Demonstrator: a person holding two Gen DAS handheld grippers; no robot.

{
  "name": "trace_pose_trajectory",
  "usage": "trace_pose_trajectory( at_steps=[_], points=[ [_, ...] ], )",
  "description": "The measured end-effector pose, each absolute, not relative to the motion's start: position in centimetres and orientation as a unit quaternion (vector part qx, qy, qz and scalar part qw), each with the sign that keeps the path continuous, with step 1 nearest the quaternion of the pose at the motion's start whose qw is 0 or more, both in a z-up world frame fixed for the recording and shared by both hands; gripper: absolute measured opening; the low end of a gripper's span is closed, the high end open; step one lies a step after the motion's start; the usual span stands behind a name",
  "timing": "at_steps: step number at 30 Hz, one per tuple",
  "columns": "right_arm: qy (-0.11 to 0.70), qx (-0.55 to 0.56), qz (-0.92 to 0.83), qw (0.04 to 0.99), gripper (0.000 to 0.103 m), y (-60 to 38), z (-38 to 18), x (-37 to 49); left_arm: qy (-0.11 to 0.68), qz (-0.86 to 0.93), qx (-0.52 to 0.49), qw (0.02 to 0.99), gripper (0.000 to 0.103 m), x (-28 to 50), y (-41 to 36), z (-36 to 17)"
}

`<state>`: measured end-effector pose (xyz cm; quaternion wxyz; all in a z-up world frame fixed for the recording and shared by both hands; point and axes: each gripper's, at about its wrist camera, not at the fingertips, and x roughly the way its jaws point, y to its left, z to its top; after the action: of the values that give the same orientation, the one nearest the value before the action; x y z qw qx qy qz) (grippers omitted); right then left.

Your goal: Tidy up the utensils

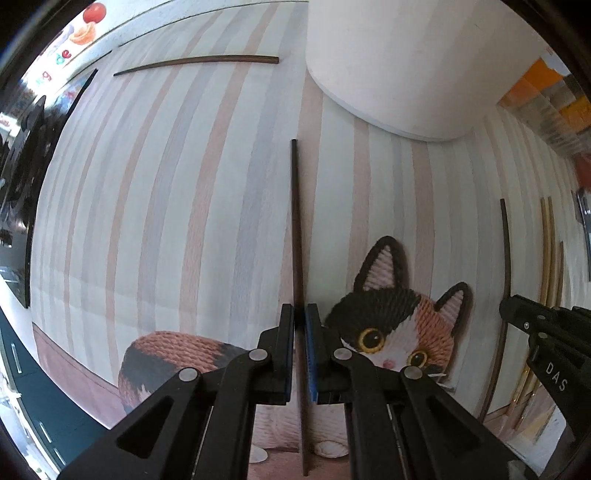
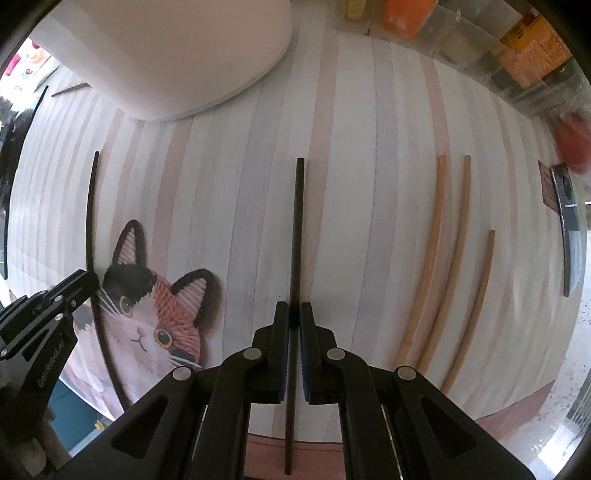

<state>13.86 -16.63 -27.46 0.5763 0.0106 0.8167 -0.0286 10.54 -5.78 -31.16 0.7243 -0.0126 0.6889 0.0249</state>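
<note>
Firstly, left wrist: my left gripper (image 1: 300, 317) was clenched on a dark chopstick (image 1: 295, 221) over the striped mat (image 1: 166, 221), lower end hidden. Right wrist: my right gripper (image 2: 294, 314) gripped a black chopstick (image 2: 297, 229); three bamboo chopsticks (image 2: 436, 258) lay beside it.

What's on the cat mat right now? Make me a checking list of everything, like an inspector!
Surface: striped mat with a cat picture.
Job's things: loose dark chopstick; three pale chopsticks side by side; white container.
Clutter: orange boxes; dark flat thing at the mat's edge.
Grippers: left gripper shut on first dark chopstick; right gripper shut on second dark chopstick.
Cables: nothing seen.
Surroundings: too blurred to tell.
</note>
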Motion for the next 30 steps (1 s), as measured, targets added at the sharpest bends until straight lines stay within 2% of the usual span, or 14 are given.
trace_pose_trajectory(
  at_steps=[6,9,17,30],
  points=[
    [0.799,-0.010,-0.033,0.601,0.005,-15.7,-27.1,13.3,0.676,0.027,-0.003,0.737,0.003,10.5,-6.6,-31.1],
    [0.797,0.019,-0.030,0.604,0.005,-16.3,-26.6,13.0,0.665,0.028,-0.018,0.746,0.003,10.0,-6.1,-30.2],
    [0.761,0.064,-0.016,0.645,0.005,-17.3,-21.2,11.8,0.617,0.011,-0.043,0.786,0.003,8.6,-4.8,-25.0],
    [0.667,0.105,0.029,0.737,0.005,-18.1,-9.9,15.3,0.465,0.004,-0.116,0.878,0.003,7.9,-1.0,-8.0]
  ],
)
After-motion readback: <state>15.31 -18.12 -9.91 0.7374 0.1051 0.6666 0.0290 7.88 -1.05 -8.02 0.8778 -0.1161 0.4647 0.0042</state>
